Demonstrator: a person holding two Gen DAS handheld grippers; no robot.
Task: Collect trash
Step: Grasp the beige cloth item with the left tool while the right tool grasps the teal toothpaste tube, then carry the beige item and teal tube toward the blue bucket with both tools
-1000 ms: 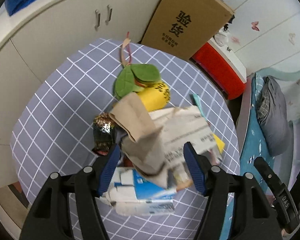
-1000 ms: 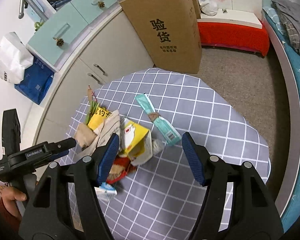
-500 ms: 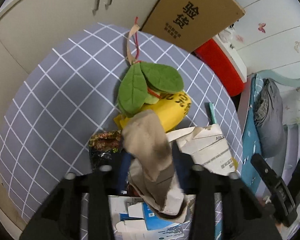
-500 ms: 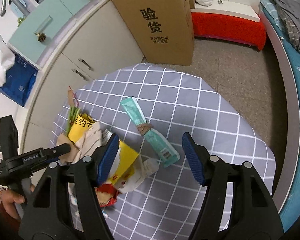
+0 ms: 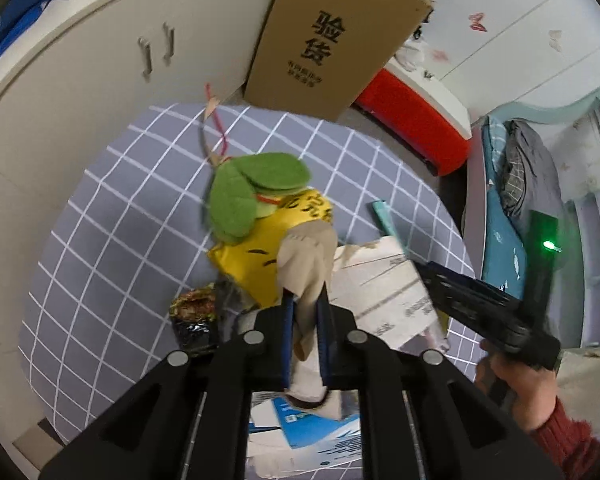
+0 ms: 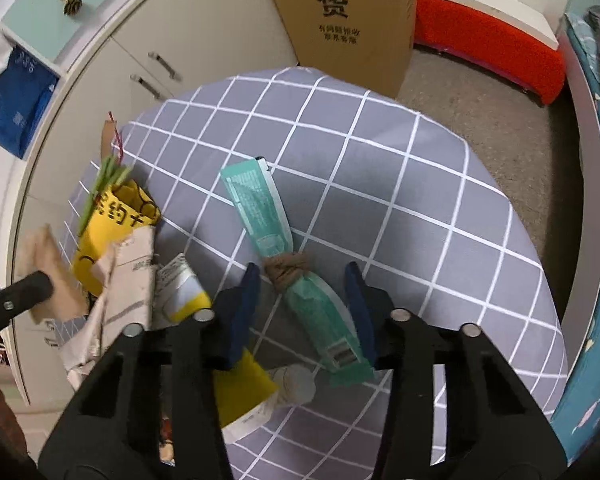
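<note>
Since a second ago, the left gripper (image 5: 305, 316) has clamped onto a crumpled beige paper scrap (image 5: 310, 258) above the grey checked tablecloth (image 6: 420, 200); the right gripper (image 6: 304, 300), jaws closing, straddles a knotted teal plastic wrapper (image 6: 300, 276) lying there. Next, likely: pinch and lift.

left gripper (image 5: 305, 312) points steeply down, jaws closing, pads pinching a brown paper scrap (image 5: 310, 264). right gripper (image 6: 306, 304) also angled down, jaws closing, a teal wrapper (image 6: 300, 280) between but untouched. right hand (image 5: 516, 376) grips its handle, red sleeve (image 5: 568, 440) at wrist.
</note>
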